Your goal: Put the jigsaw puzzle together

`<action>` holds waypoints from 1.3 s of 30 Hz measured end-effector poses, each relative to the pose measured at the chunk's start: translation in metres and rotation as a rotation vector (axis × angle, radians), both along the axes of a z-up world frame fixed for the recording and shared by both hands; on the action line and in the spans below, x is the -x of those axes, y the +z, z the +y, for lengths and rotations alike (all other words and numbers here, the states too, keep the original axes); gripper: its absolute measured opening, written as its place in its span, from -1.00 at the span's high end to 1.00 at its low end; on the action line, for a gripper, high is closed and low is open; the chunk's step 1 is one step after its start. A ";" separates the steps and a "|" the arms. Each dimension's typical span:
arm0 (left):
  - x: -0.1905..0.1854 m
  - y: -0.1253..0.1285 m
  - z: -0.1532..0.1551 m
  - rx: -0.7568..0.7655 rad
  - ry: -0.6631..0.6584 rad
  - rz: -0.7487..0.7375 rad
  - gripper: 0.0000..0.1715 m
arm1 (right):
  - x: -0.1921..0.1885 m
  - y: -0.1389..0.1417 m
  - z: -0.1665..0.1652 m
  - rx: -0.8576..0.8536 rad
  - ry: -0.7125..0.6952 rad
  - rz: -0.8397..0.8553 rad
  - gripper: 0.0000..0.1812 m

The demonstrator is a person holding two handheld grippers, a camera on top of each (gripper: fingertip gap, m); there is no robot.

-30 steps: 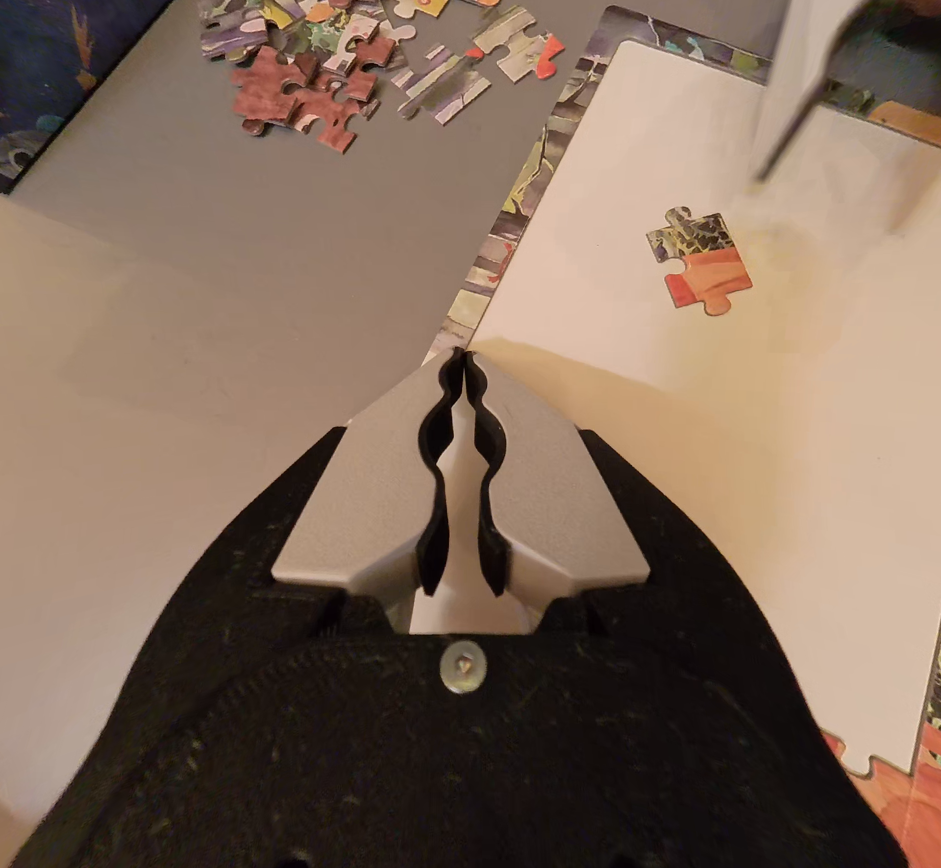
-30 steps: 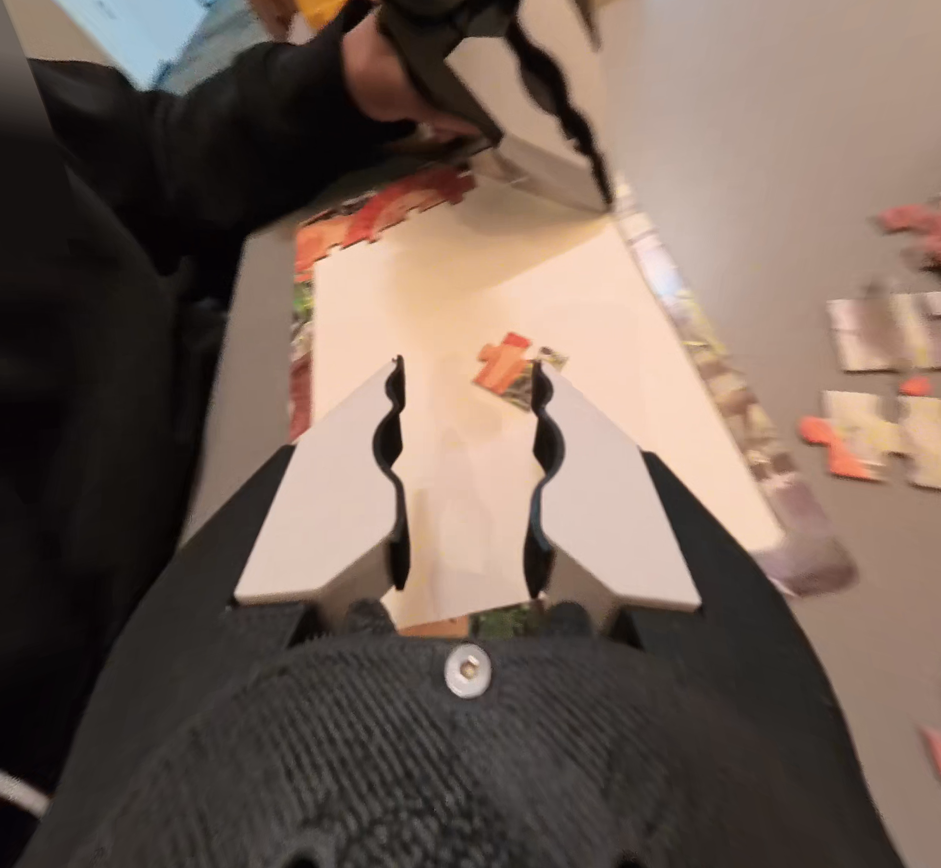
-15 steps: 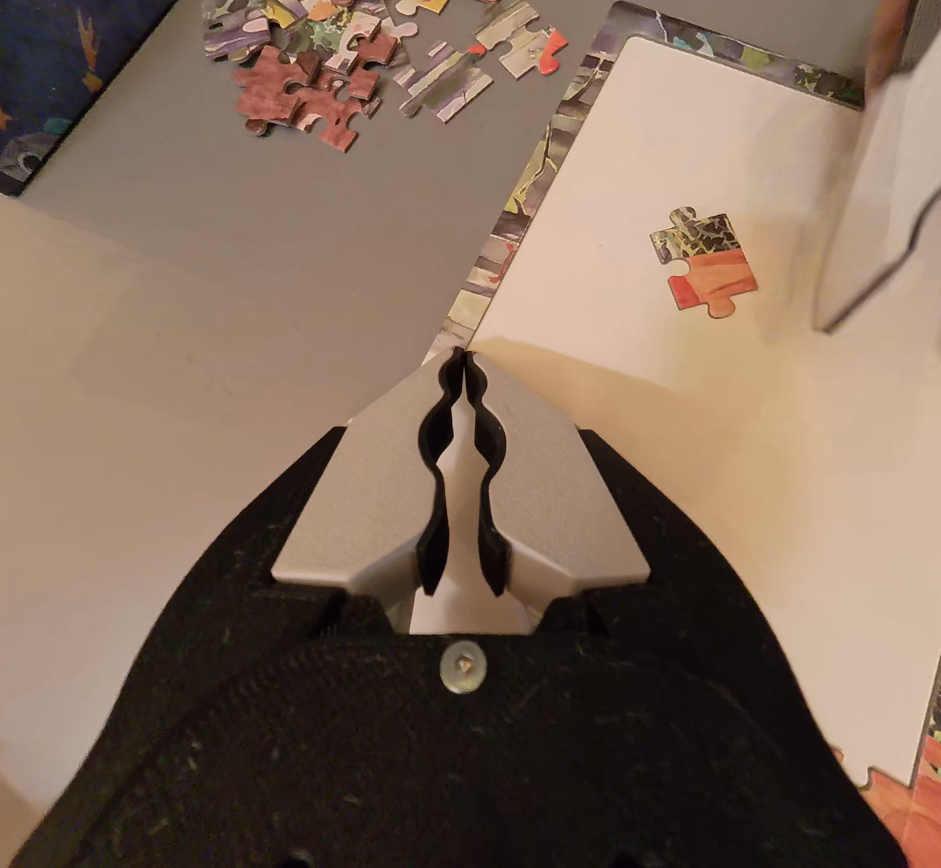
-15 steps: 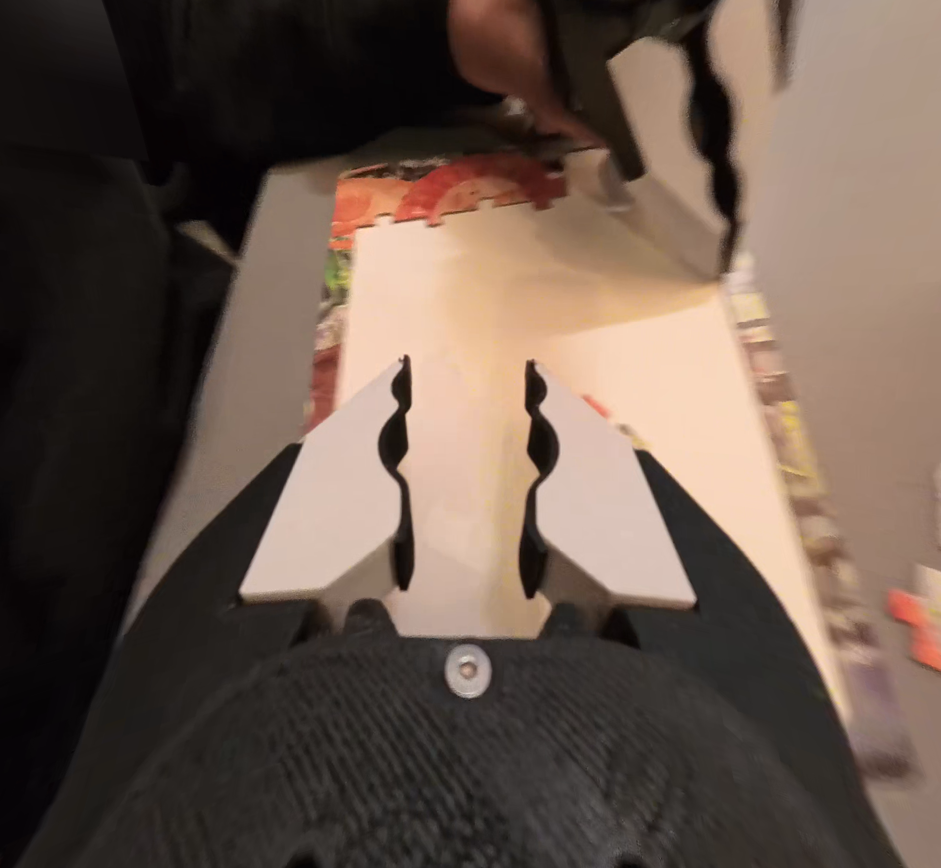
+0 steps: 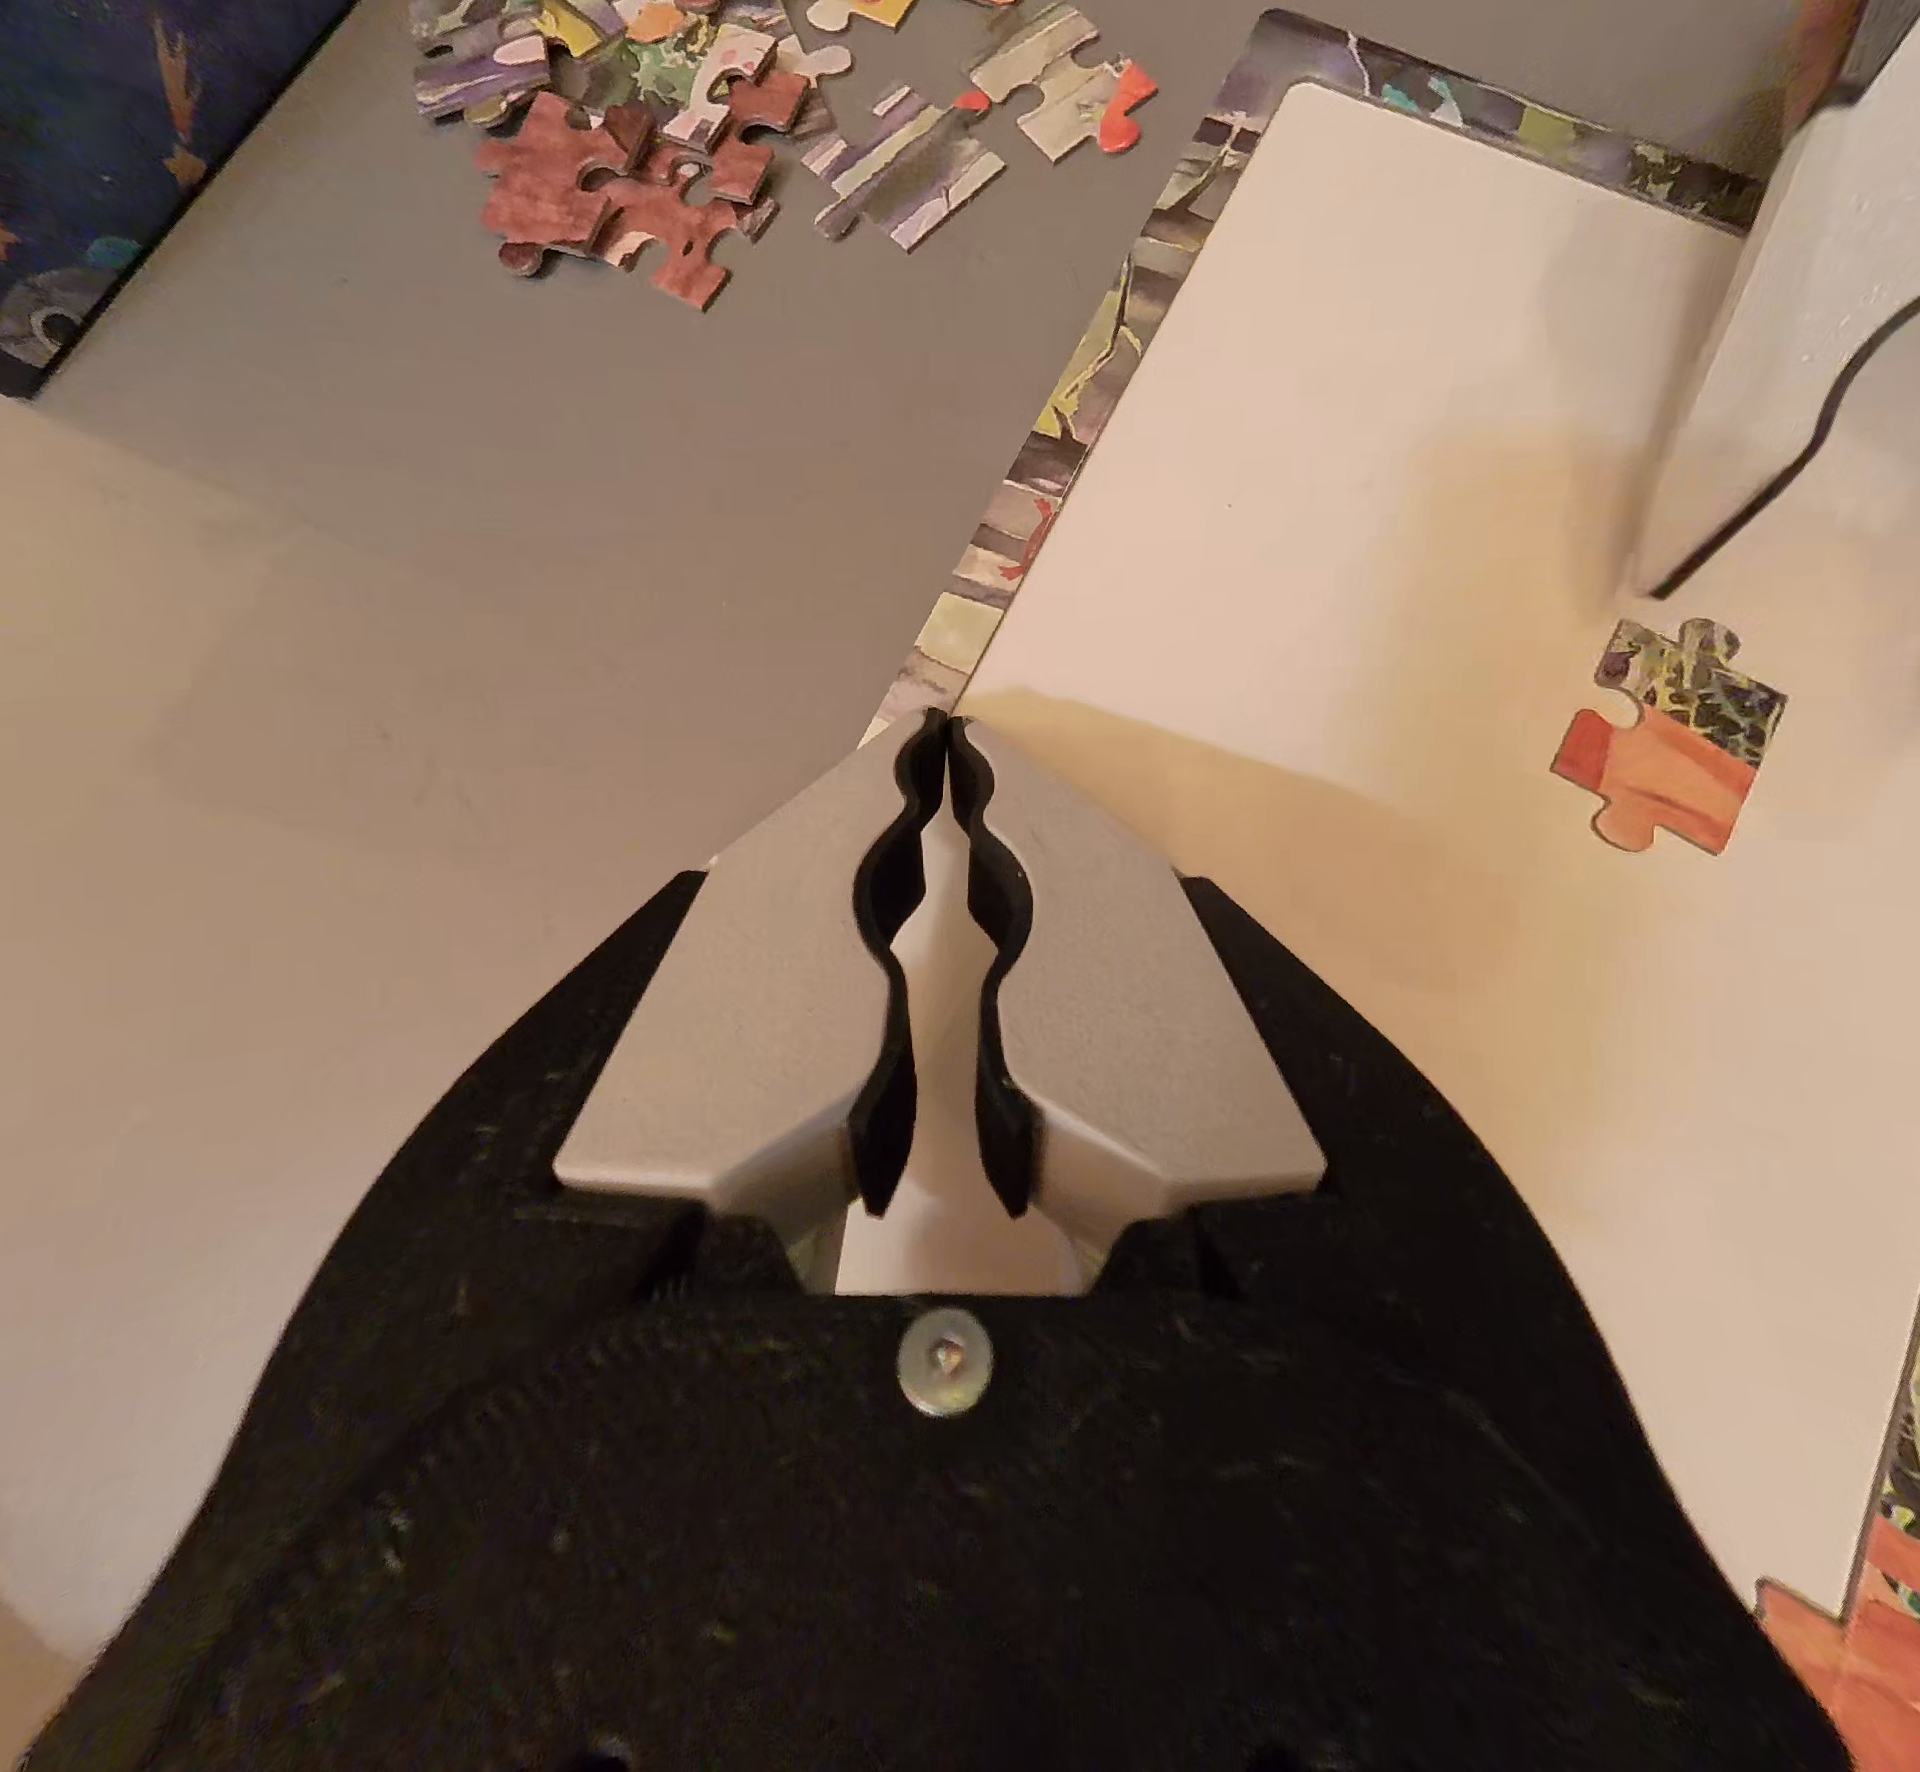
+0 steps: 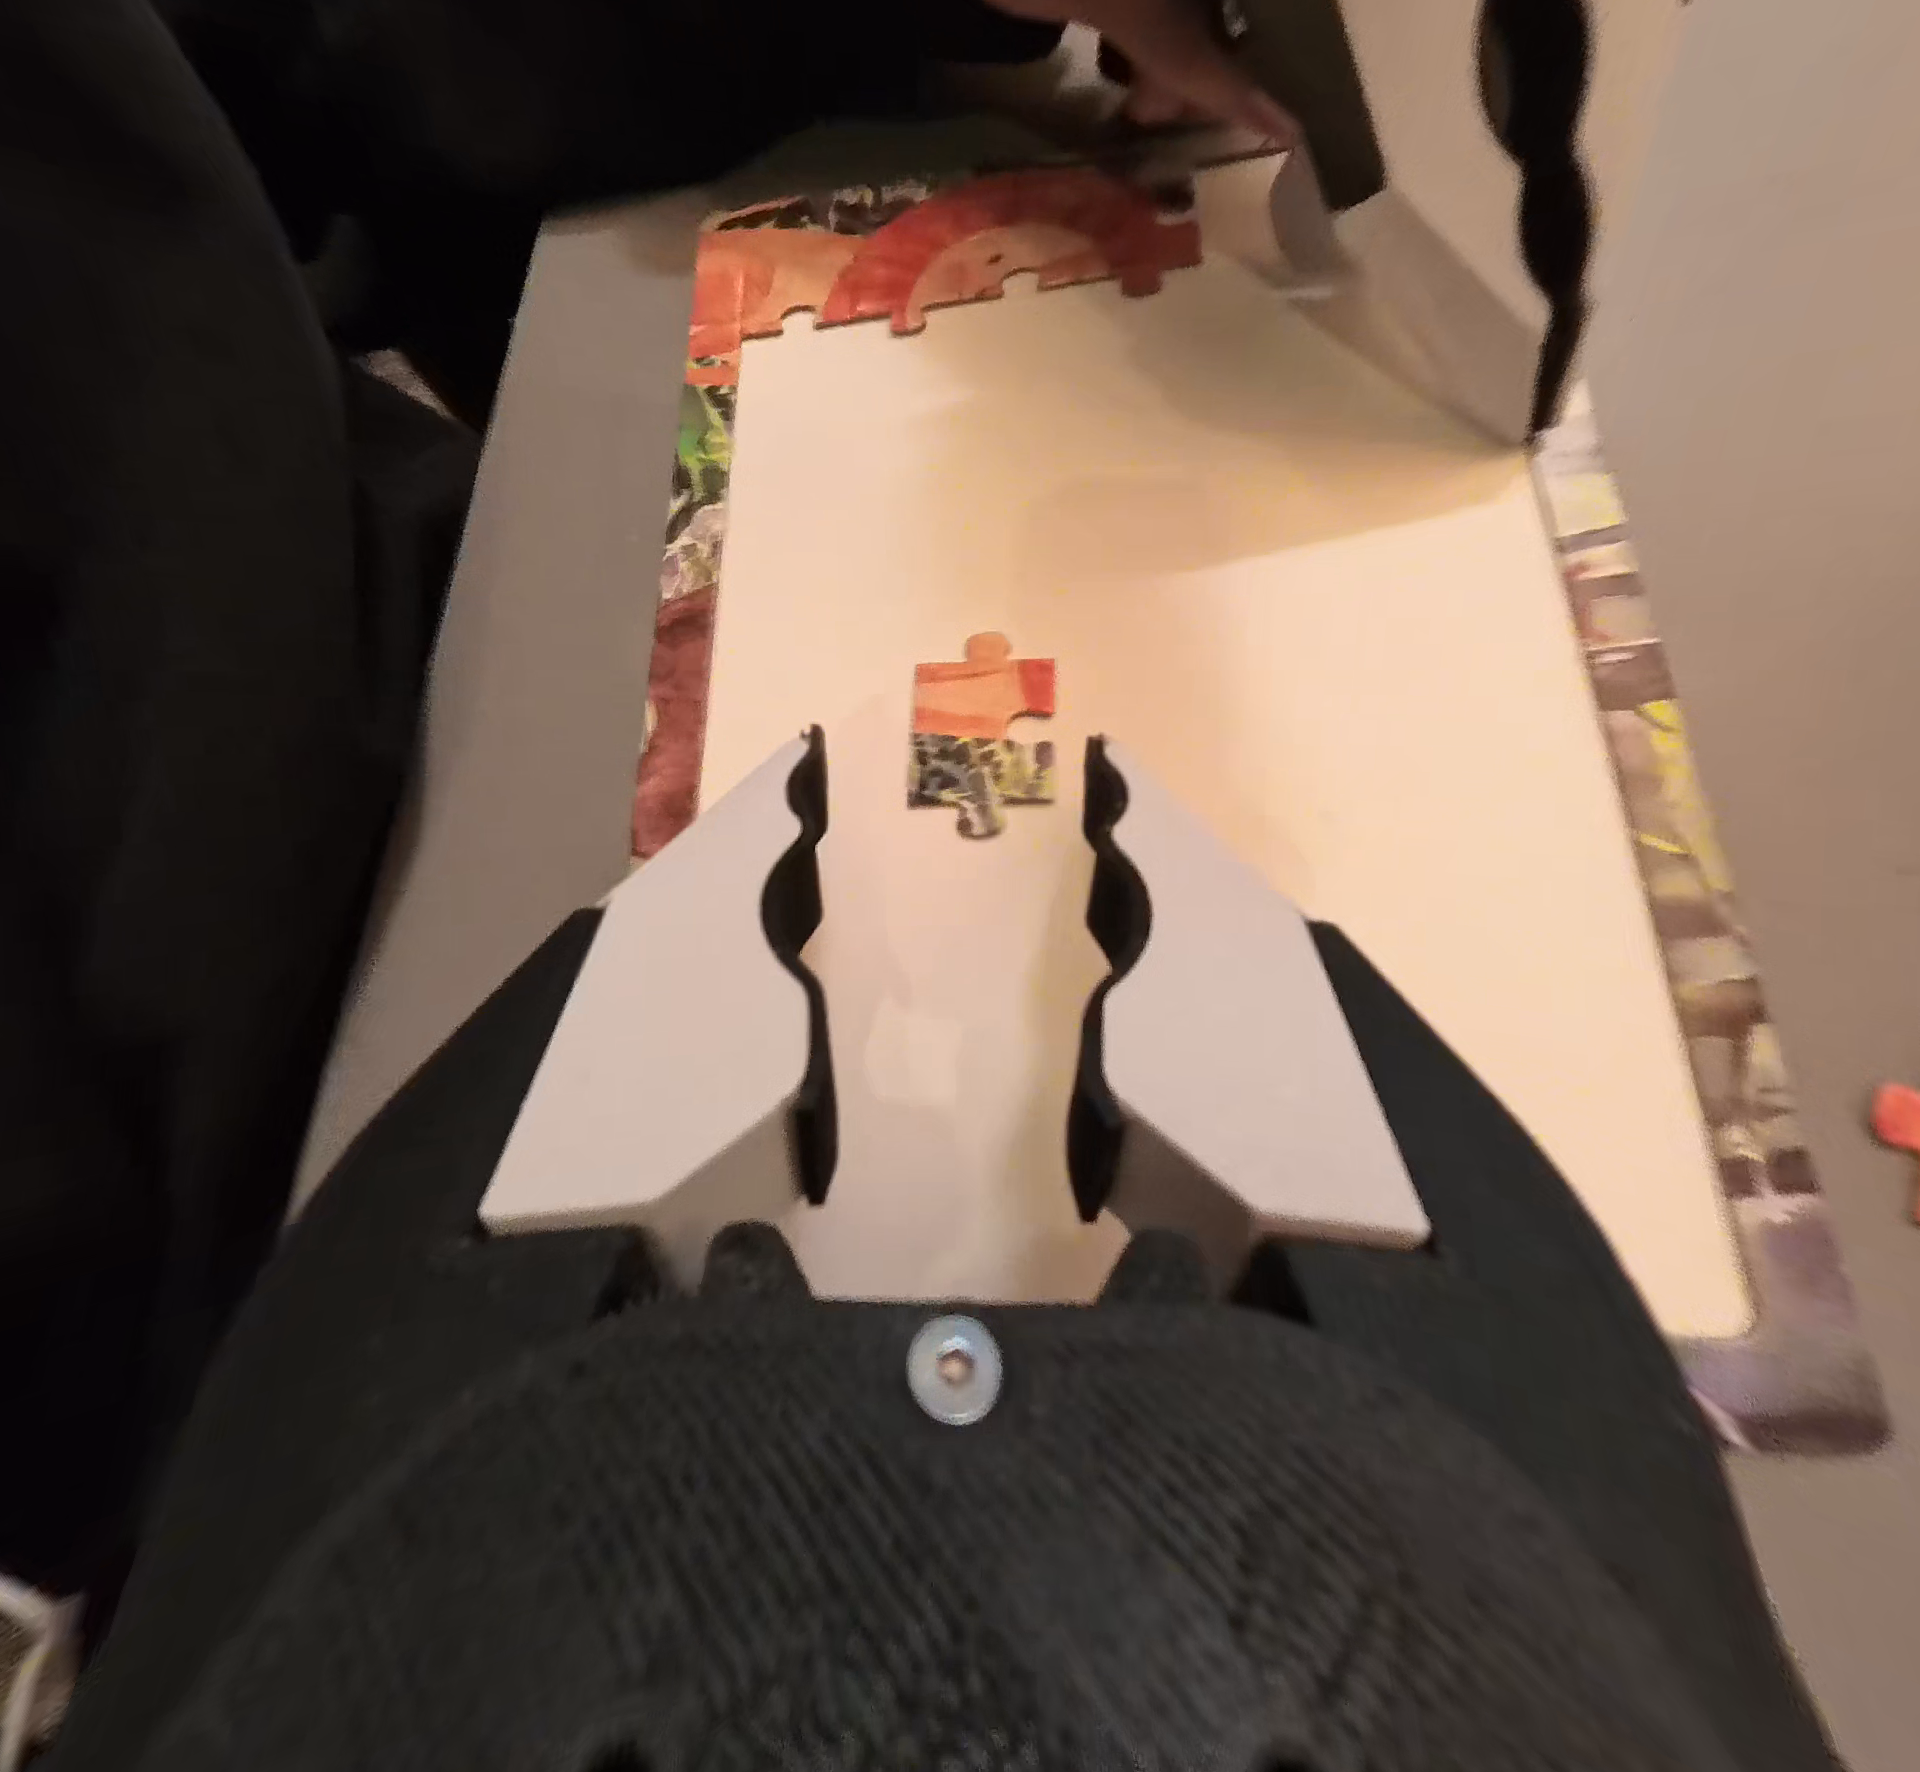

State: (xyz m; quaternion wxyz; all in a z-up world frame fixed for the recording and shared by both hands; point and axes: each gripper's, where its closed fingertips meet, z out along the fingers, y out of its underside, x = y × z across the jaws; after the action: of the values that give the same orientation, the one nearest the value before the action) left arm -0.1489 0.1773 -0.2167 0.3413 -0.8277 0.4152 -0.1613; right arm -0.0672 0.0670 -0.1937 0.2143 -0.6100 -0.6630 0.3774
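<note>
On the grey tabletop (image 5: 436,434), toward its far edge, we see loose puzzle pieces (image 5: 665,112); no writing is readable. Our left gripper (image 5: 943,735) has its jaws closed, empty. One piece (image 6: 983,735) lies on the puzzle board (image 6: 1247,683) before our right gripper (image 6: 951,756), jaws apart, empty.

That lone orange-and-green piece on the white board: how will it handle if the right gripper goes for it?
The loose piece lies flat on the smooth white board, so it will probably slide when nudged. It looks thin and stiff, with little edge to catch. The right gripper, open just short of it, may need to push rather than pinch.
</note>
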 end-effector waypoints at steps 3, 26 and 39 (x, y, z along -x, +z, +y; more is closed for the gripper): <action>0.000 0.000 0.000 -0.007 -0.001 0.011 1.00 | 0.000 -0.003 0.014 -0.093 -0.036 -0.005 0.45; 0.000 0.000 0.000 -0.007 0.000 0.009 1.00 | 0.010 -0.020 -0.003 -0.184 -0.023 -0.057 0.68; 0.000 0.000 0.000 -0.019 0.000 0.031 1.00 | 0.089 0.011 -0.065 -0.069 0.066 0.091 0.68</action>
State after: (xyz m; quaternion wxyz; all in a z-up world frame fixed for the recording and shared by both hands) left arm -0.1490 0.1771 -0.2168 0.3426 -0.8269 0.4218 -0.1446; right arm -0.1566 0.0019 -0.1832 0.2527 -0.5623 -0.6849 0.3883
